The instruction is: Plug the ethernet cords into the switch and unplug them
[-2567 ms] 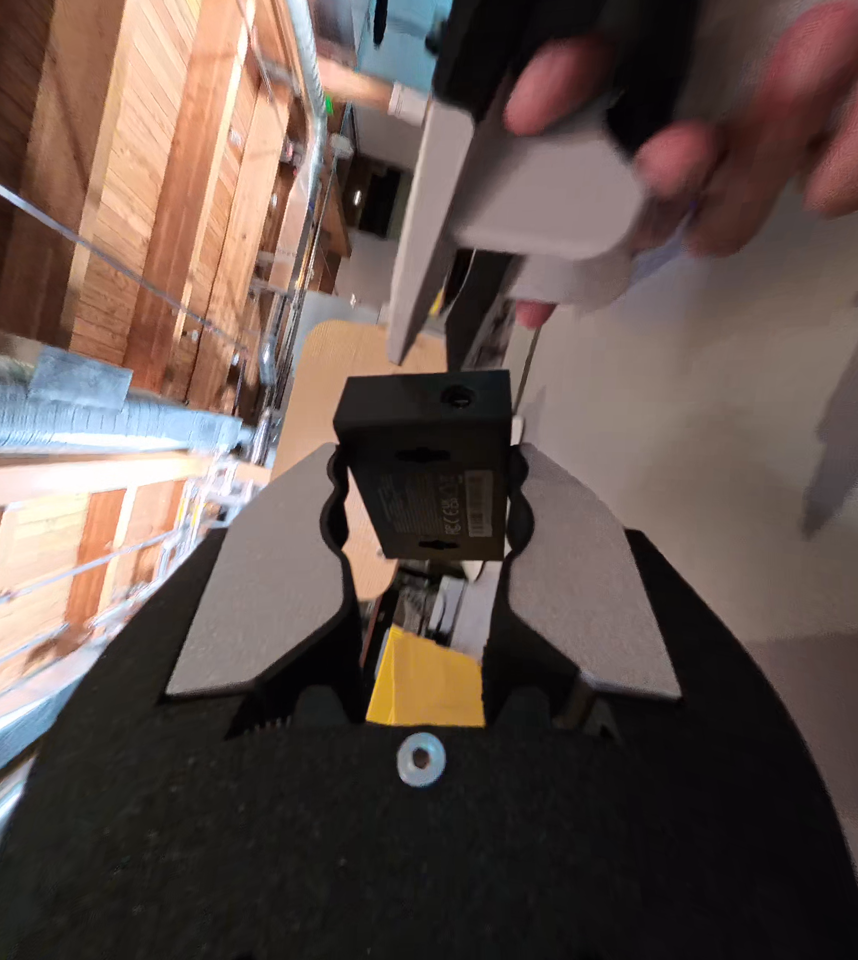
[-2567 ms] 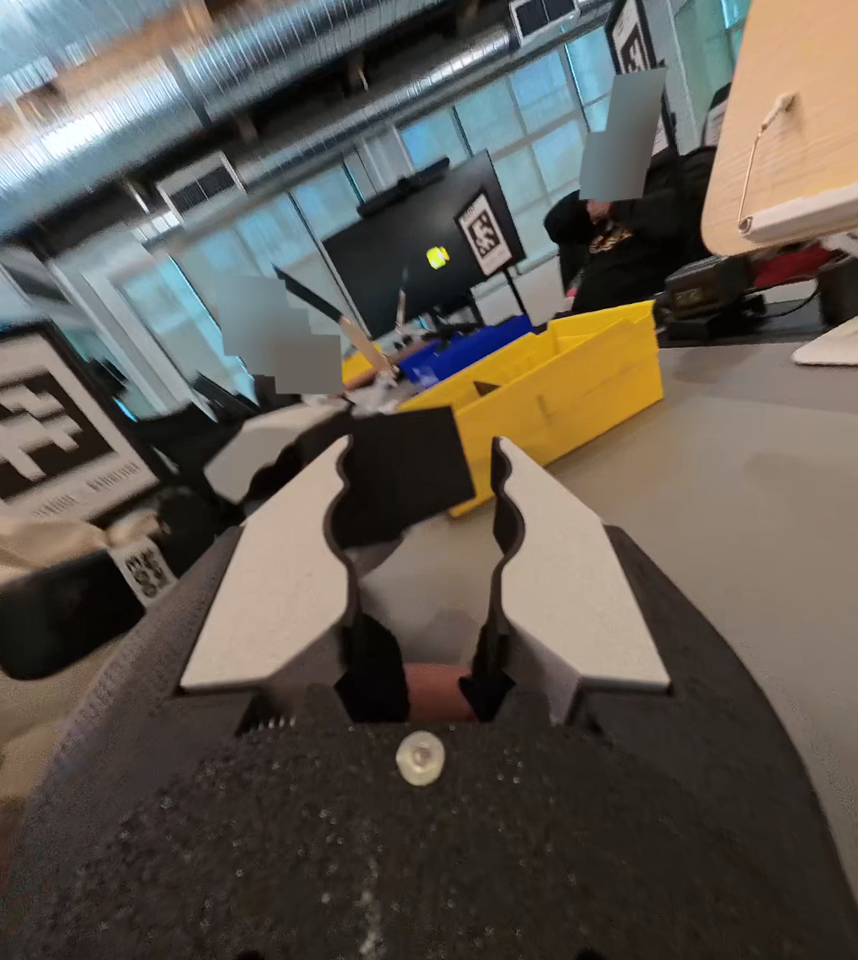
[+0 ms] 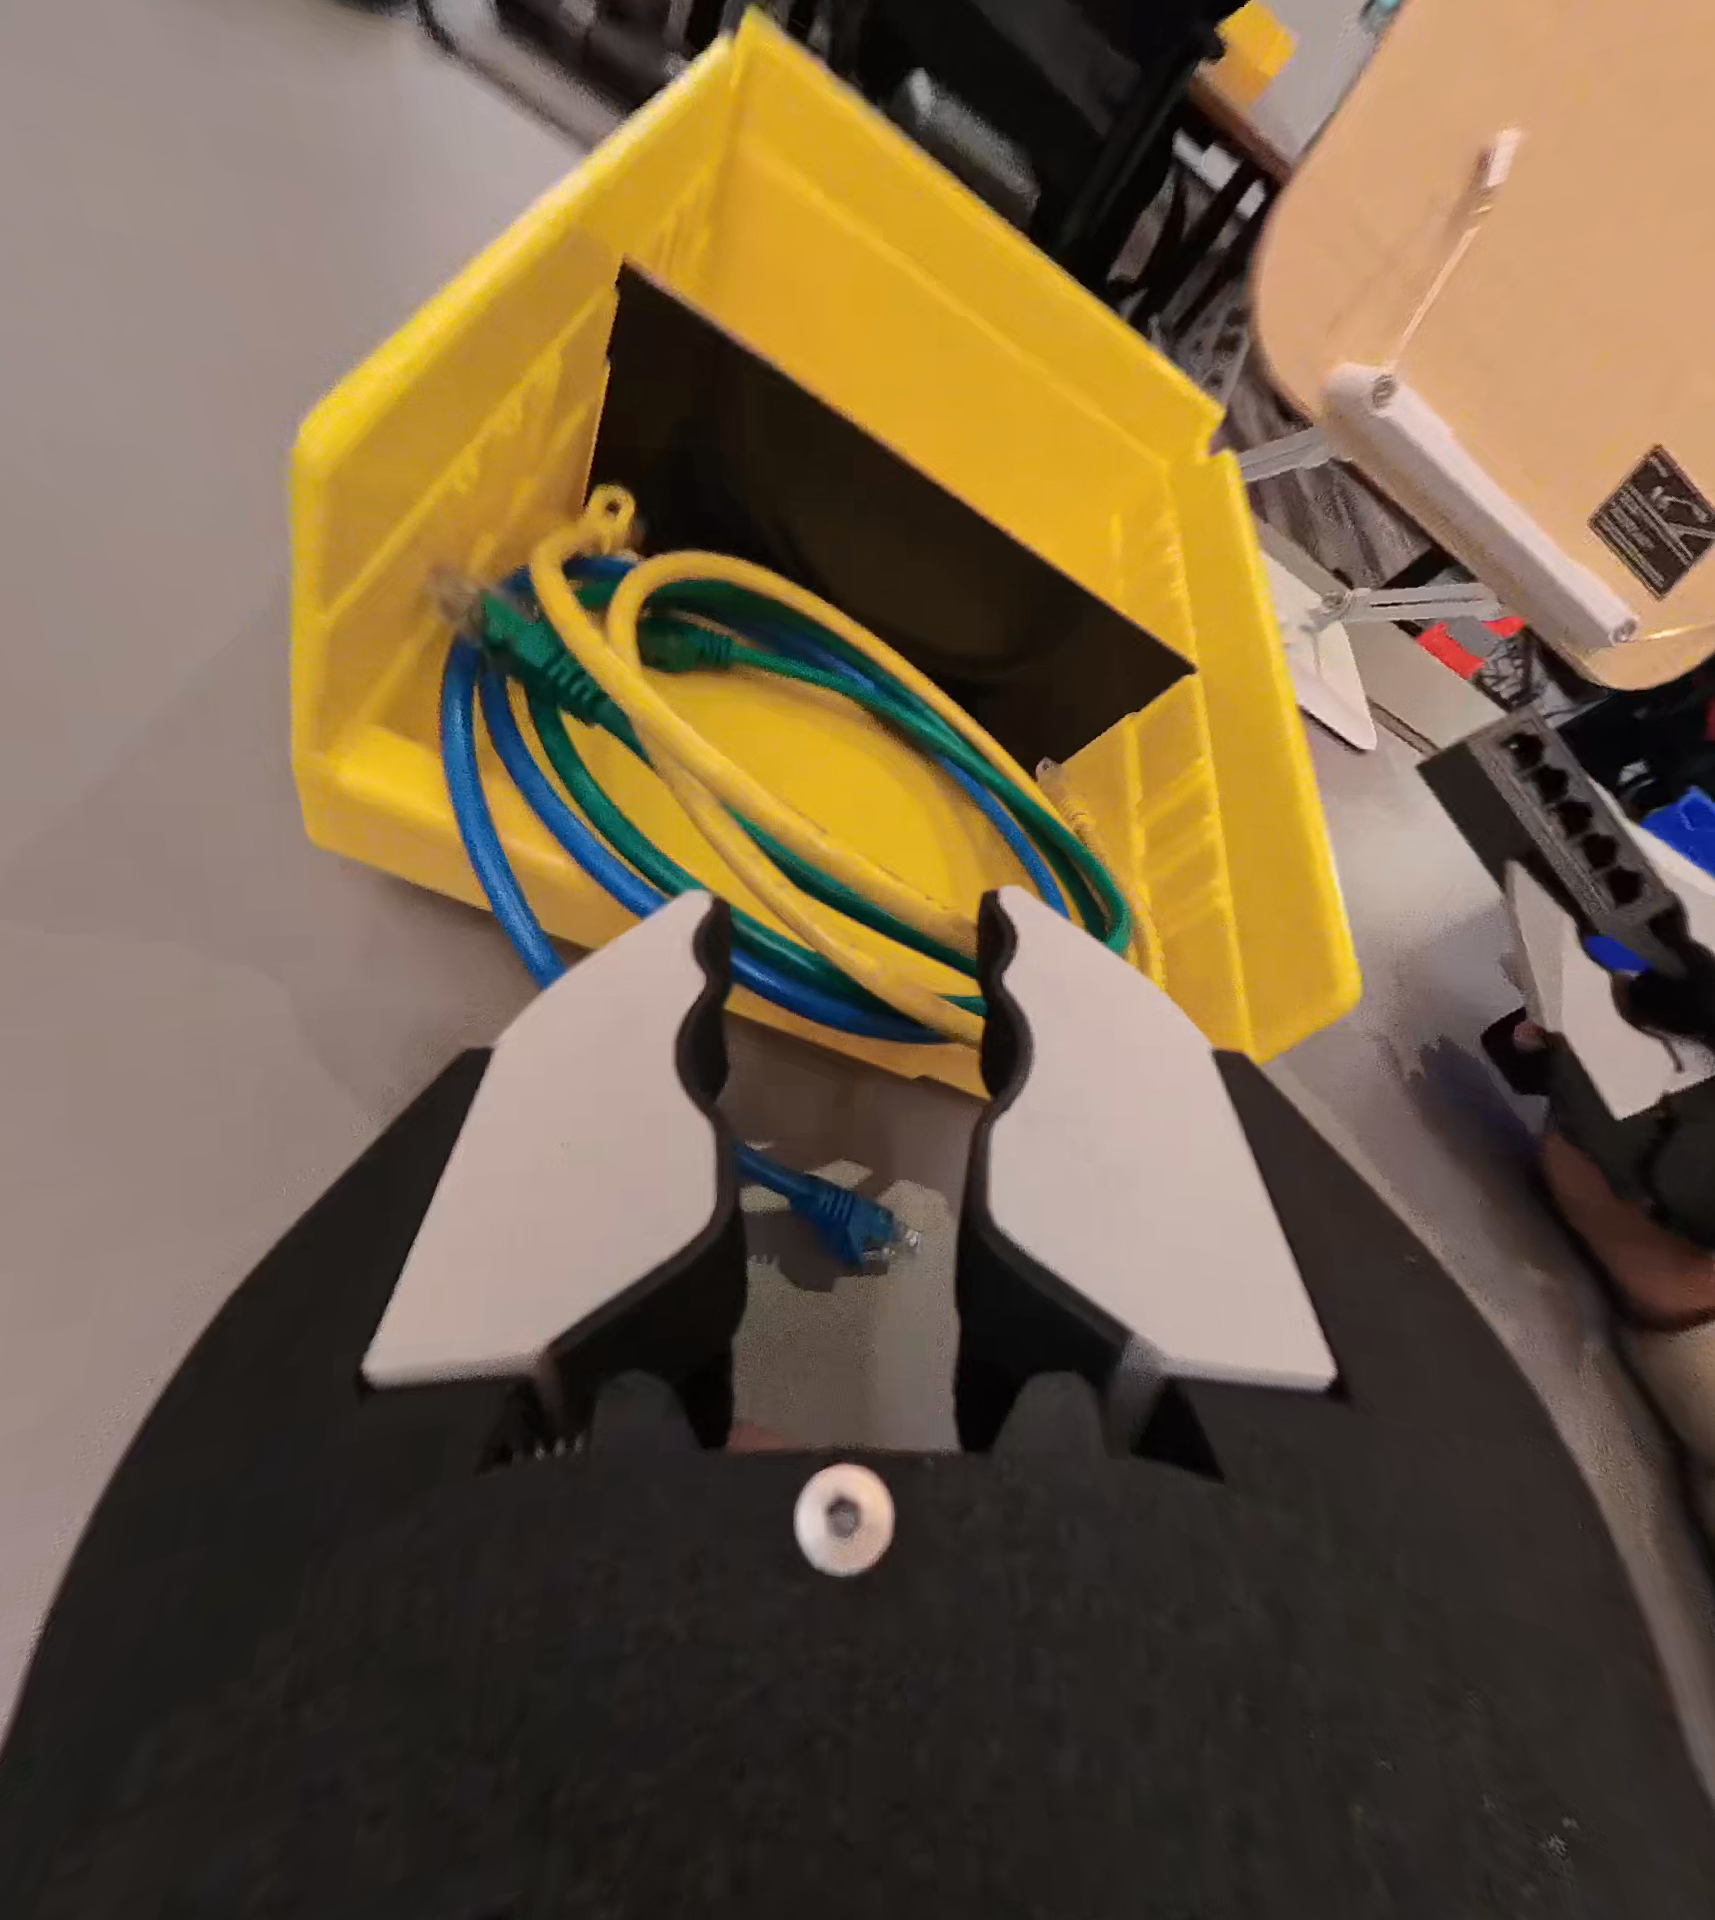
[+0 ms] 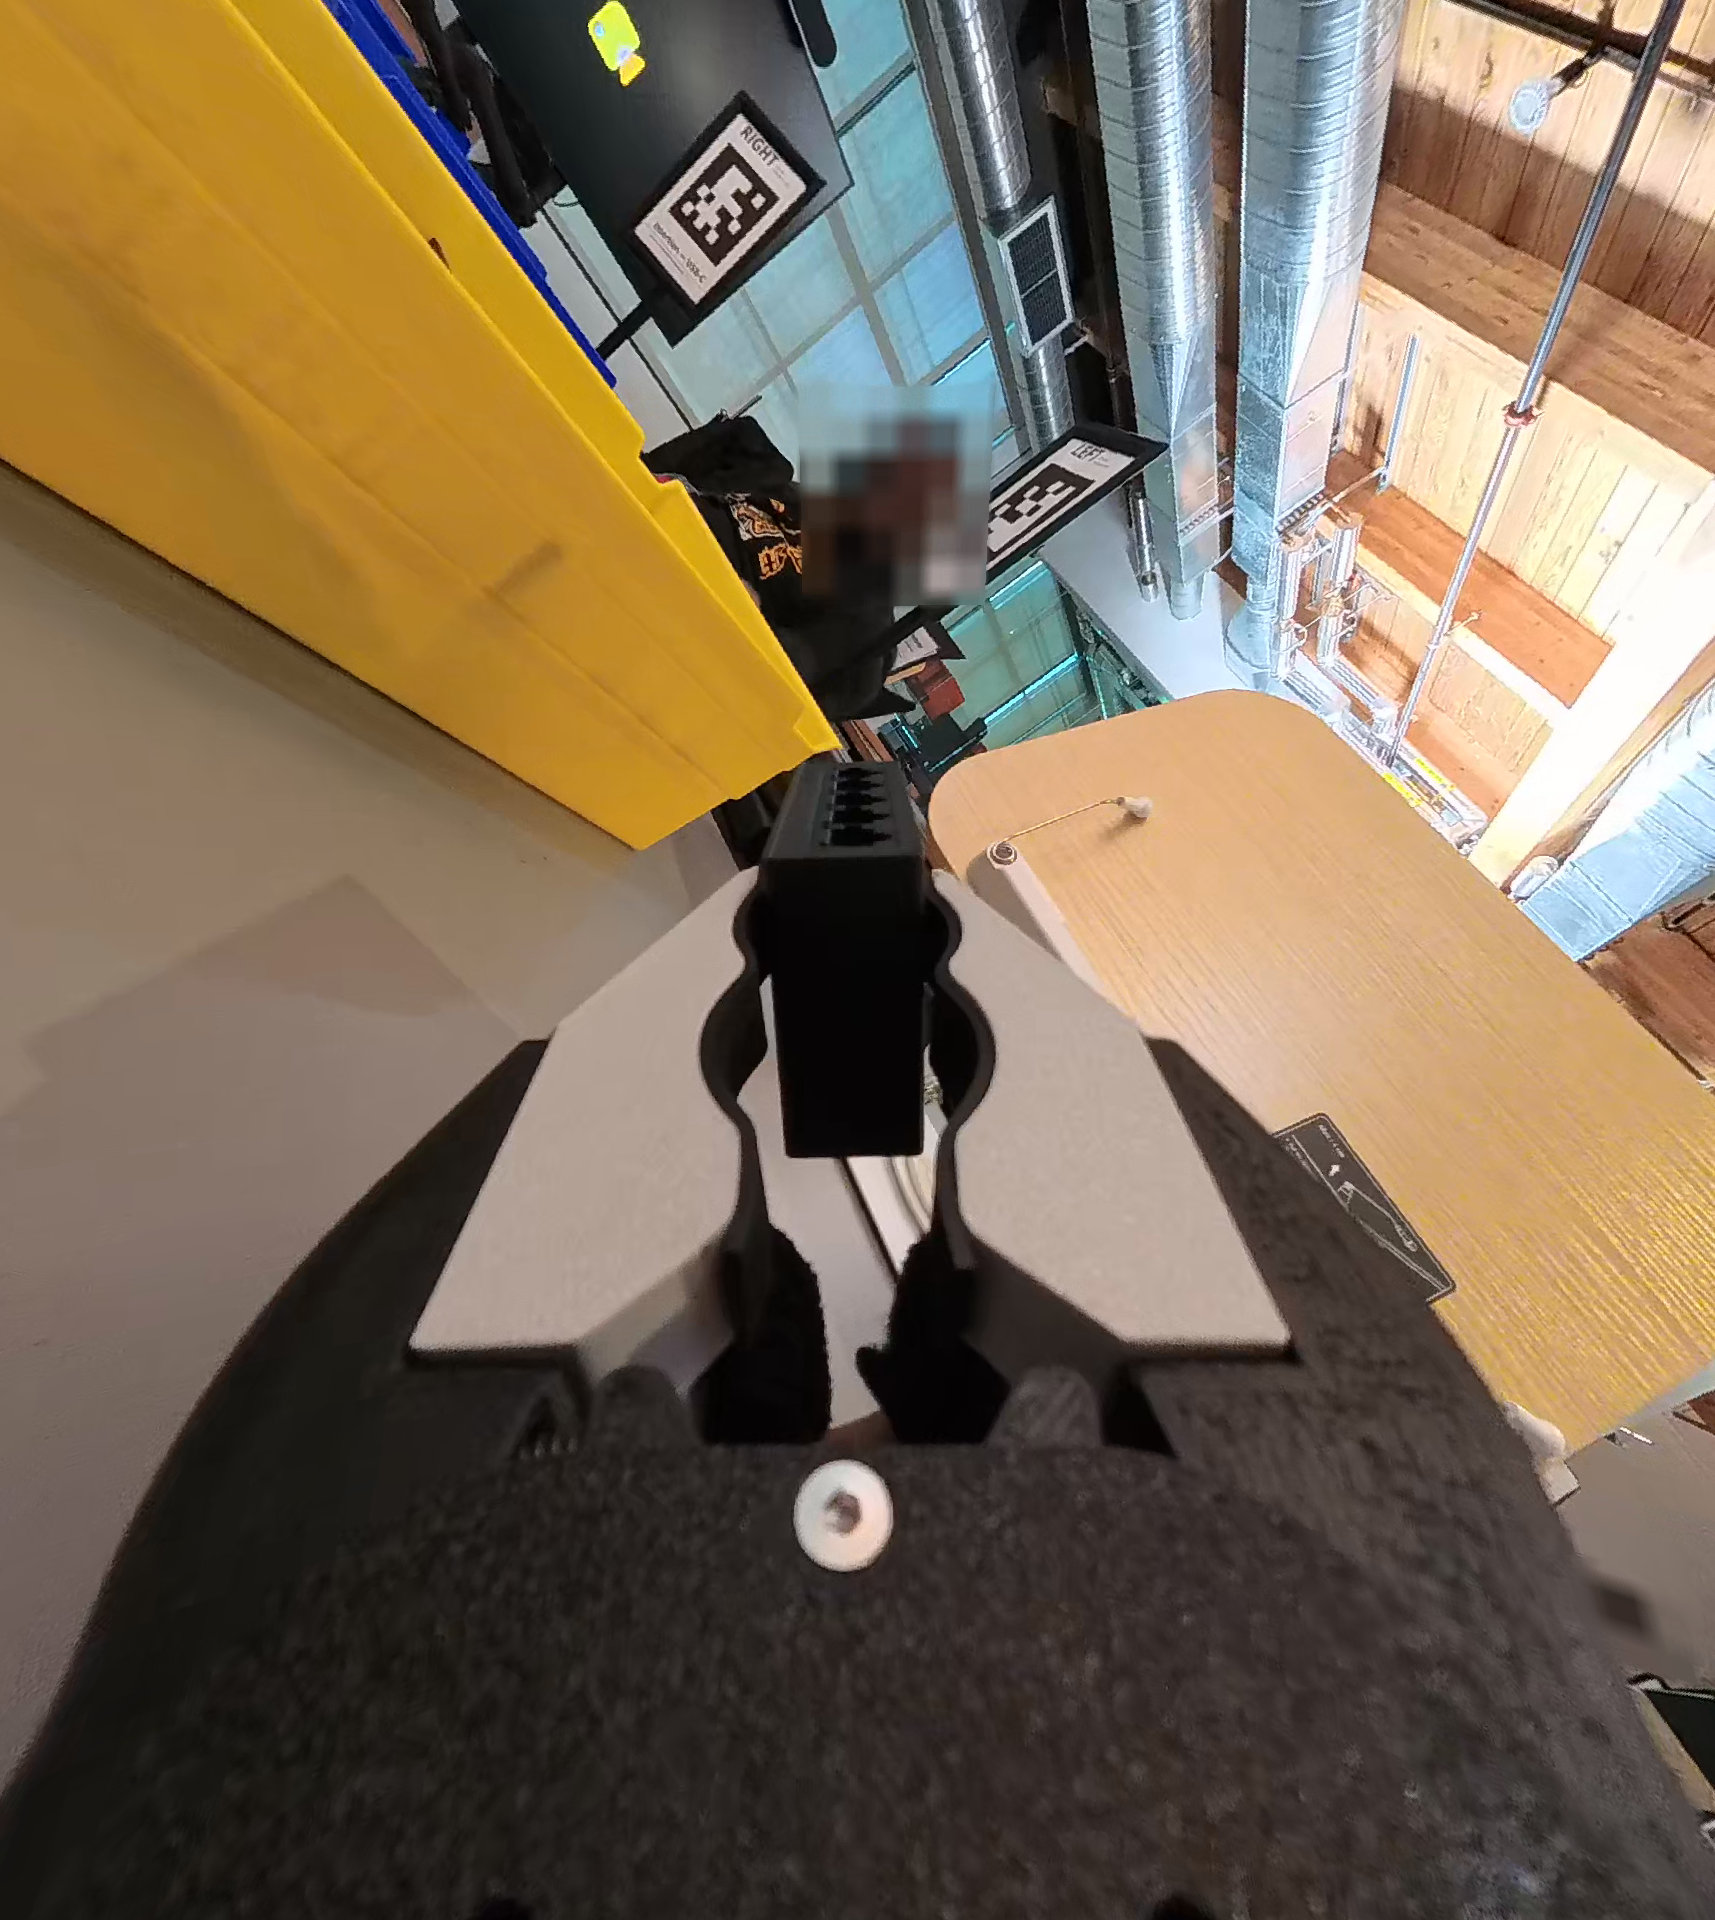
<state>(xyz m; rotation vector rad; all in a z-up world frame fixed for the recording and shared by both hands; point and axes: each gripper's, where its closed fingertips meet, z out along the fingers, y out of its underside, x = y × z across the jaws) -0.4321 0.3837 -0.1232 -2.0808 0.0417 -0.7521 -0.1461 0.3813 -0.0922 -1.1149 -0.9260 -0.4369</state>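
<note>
your right hand-held gripper (image 4: 848, 935) clamped on black switch (image 4: 845, 997), port row facing away from you, held off table; left hand-held gripper (image 3: 848, 971) jaws apart, nothing in them; blue cord plug (image 3: 837, 1210) lying on table (image 3: 105, 727) right under left jaws, long axis slanting toward your right; rest of cords coiled in yellow bin (image 3: 1248, 831) just ahead; left is nearer, so grab plug with it imo
</note>
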